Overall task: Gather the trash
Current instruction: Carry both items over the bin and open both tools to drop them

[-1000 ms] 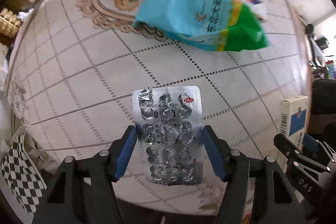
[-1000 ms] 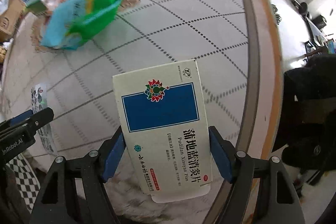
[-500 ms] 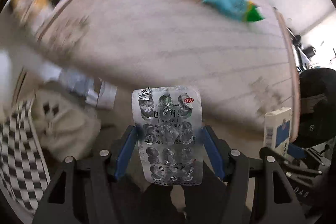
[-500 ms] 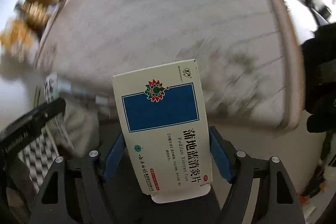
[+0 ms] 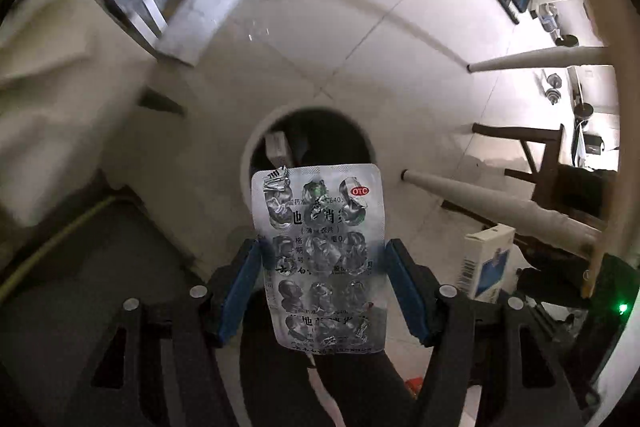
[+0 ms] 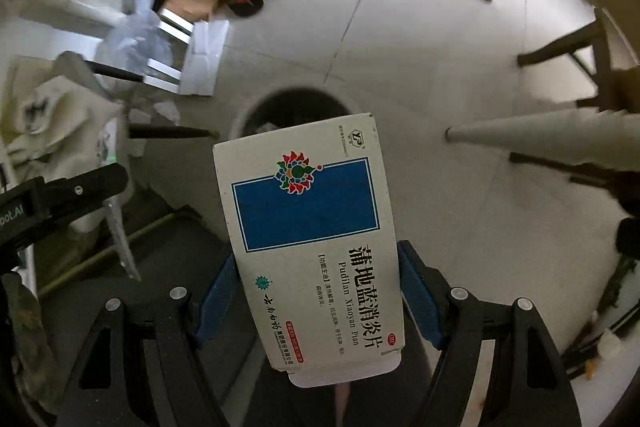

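My left gripper (image 5: 322, 267) is shut on a silver pill blister sheet (image 5: 320, 251), held upright between the blue pads. A round white trash bin (image 5: 256, 135) with a dark inside stands on the floor just beyond it, a small box lying within. My right gripper (image 6: 316, 279) is shut on a white and blue medicine box (image 6: 308, 227). The same bin (image 6: 240, 119) shows behind the box's top edge. The medicine box (image 5: 488, 263) also appears at the right of the left wrist view, and the left gripper's finger (image 6: 80, 187) at the left of the right wrist view.
White tapered table legs (image 5: 500, 203) and dark chair legs (image 5: 540, 147) stand to the right over a pale tiled floor. At the upper left are plastic bags (image 6: 136, 35), cardboard and a flat white box (image 5: 200, 19). A person's dark trousers (image 5: 100, 287) fill the lower left.
Both grippers swung off the tabletop and down toward the floor, still holding the blister sheet and the box. The tablecloth and snack bag left view; the trash bin came into view below.
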{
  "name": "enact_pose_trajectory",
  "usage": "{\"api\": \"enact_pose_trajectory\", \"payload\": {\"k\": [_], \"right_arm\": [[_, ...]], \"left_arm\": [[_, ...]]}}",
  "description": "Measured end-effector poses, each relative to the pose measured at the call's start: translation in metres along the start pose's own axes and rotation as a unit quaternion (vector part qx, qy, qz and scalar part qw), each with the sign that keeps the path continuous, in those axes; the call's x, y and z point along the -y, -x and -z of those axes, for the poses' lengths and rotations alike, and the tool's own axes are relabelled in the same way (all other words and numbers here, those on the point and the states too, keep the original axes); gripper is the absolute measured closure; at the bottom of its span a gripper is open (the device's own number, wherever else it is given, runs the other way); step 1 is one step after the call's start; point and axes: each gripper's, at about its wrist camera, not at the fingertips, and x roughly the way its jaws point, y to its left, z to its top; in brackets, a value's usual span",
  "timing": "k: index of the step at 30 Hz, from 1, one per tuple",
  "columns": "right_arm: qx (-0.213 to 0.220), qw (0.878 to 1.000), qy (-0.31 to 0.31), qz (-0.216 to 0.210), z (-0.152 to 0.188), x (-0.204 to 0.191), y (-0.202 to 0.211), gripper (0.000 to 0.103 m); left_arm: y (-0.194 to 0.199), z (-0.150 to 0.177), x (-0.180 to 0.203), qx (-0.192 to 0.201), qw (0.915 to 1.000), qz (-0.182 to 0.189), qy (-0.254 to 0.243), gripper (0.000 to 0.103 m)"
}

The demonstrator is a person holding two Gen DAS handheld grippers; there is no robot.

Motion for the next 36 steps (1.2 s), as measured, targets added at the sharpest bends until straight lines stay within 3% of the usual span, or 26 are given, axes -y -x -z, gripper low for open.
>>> {"api": "enact_pose_trajectory", "payload": {"k": [6,9,12,14,16,17,18,24,27,36], "right_arm": [[-0.022,0.998,-0.046,-0.028,-0.022,0.036,-0.107,0.025],[-0.014,0.998,-0.051,-0.039,-0.036,0.044,-0.14,0.025],[-0.012,0.996,-0.057,-0.064,-0.052,0.046,-0.164,0.025],[-0.013,0.995,-0.06,-0.081,-0.06,0.044,-0.173,0.025],[-0.014,0.994,-0.059,-0.092,-0.064,0.042,-0.175,0.021],[-0.011,0.995,-0.049,-0.086,-0.065,0.039,-0.174,0.015],[-0.002,0.996,-0.04,-0.077,-0.065,0.037,-0.172,0.0],[0.022,1.0,-0.003,-0.013,-0.059,0.026,-0.155,0.0],[0.02,1.0,0.011,0.019,-0.053,0.024,-0.148,0.0],[0.03,0.998,0.034,0.05,-0.039,0.015,-0.105,0.0]], "left_arm": [[-0.104,-0.034,-0.019,-0.048,0.9975,0.048,0.019,0.041],[-0.126,-0.04,-0.027,-0.058,0.9956,0.068,0.028,0.04],[-0.132,-0.04,-0.036,-0.055,0.9958,0.064,0.033,0.027],[-0.134,-0.039,-0.046,-0.051,0.9966,0.049,0.041,0.021],[-0.13,-0.035,-0.053,-0.04,0.9976,0.028,0.05,0.006],[-0.126,-0.033,-0.055,-0.033,0.998,0.017,0.052,0.004],[-0.121,-0.03,-0.057,-0.023,0.9983,-0.002,0.053,0.003],[-0.089,-0.011,-0.051,0.055,0.9921,-0.11,0.02,0.003],[-0.076,0.002,-0.039,0.072,0.9861,-0.15,-0.007,0.003],[-0.05,0.026,-0.007,0.077,0.9799,-0.179,-0.044,0.003]]}}
